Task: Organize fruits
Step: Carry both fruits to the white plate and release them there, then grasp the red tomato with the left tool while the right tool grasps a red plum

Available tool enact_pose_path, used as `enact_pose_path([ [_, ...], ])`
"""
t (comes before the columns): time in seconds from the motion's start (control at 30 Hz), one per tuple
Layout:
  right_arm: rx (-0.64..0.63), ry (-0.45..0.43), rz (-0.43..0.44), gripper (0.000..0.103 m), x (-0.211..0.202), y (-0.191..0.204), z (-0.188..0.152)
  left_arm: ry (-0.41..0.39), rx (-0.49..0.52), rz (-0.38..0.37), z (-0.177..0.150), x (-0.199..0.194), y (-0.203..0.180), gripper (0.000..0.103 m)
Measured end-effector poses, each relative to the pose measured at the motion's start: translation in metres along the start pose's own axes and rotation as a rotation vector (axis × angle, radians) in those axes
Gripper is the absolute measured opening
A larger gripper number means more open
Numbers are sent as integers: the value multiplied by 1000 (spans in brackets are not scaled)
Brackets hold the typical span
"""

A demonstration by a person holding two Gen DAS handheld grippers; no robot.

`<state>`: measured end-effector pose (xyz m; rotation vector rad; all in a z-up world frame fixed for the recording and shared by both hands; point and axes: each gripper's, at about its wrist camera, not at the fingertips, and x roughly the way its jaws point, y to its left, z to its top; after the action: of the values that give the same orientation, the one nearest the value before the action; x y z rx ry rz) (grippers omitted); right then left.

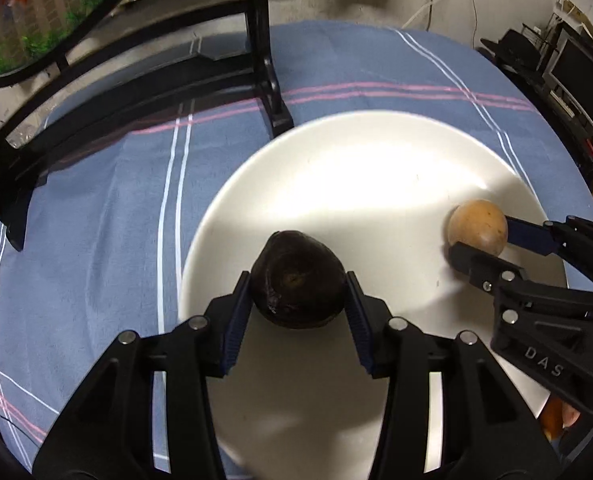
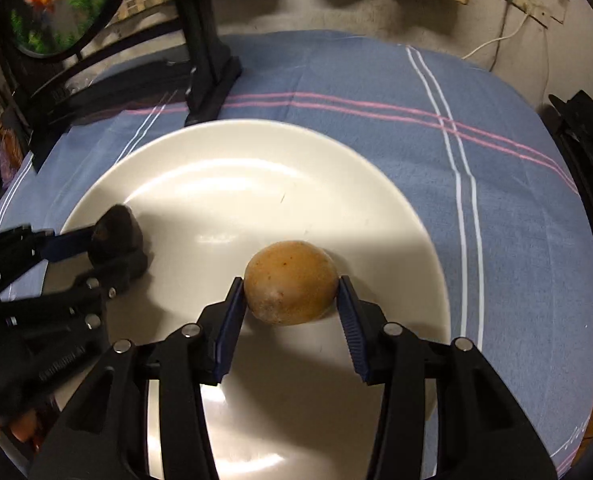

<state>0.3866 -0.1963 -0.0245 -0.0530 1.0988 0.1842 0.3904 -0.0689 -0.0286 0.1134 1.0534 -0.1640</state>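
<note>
A large white plate (image 1: 376,152) lies on a blue striped cloth. My left gripper (image 1: 298,292) is shut on a dark purple-brown fruit (image 1: 298,280) over the plate's near left part. My right gripper (image 2: 292,292) is shut on a round tan-orange fruit (image 2: 290,282) over the plate's near right part. In the left wrist view the right gripper (image 1: 480,236) and the tan fruit (image 1: 476,226) show at right. In the right wrist view the left gripper (image 2: 112,244) and the dark fruit (image 2: 114,232) show at left, over the plate (image 2: 256,152).
A black metal stand (image 1: 262,60) rises from the cloth just behind the plate, with black bars running left. A fish tank (image 1: 36,12) is at the far left. Blue cloth (image 2: 516,200) lies right of the plate. Shelves with clutter (image 1: 568,80) stand beyond the table's right edge.
</note>
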Motion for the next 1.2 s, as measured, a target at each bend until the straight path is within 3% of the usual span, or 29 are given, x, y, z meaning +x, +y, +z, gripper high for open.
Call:
enact_pose_path([
  [0.03,12,-9,-1,58,-1,-1,1,-11,-8,0,2,0,1,66],
  [0.1,37,-49,-7,63,-10,-6,3,-31,-26,14,3,-6,3,74],
  [0.27,98,-123,69,63,-46,-20,-9,-77,6,10,-4,-37,4,80],
  [0.4,154,-170,135,63,-89,-30,-41,-123,51,0,-32,-78,9,89],
  [0.5,138,-192,149,65,-119,-24,-78,-158,103,17,-68,-104,18,90],
  [0.6,103,-209,110,65,-144,-18,-114,-165,117,26,-105,-123,28,90],
  [0.77,160,-256,130,65,-175,-15,-168,-159,136,32,-165,-144,38,90],
  [0.97,197,-248,125,65,-178,0,-220,-152,119,23,-218,-160,48,90],
  [1.2,231,-233,180,65,-163,5,-248,-165,144,50,-252,-167,50,90],
])
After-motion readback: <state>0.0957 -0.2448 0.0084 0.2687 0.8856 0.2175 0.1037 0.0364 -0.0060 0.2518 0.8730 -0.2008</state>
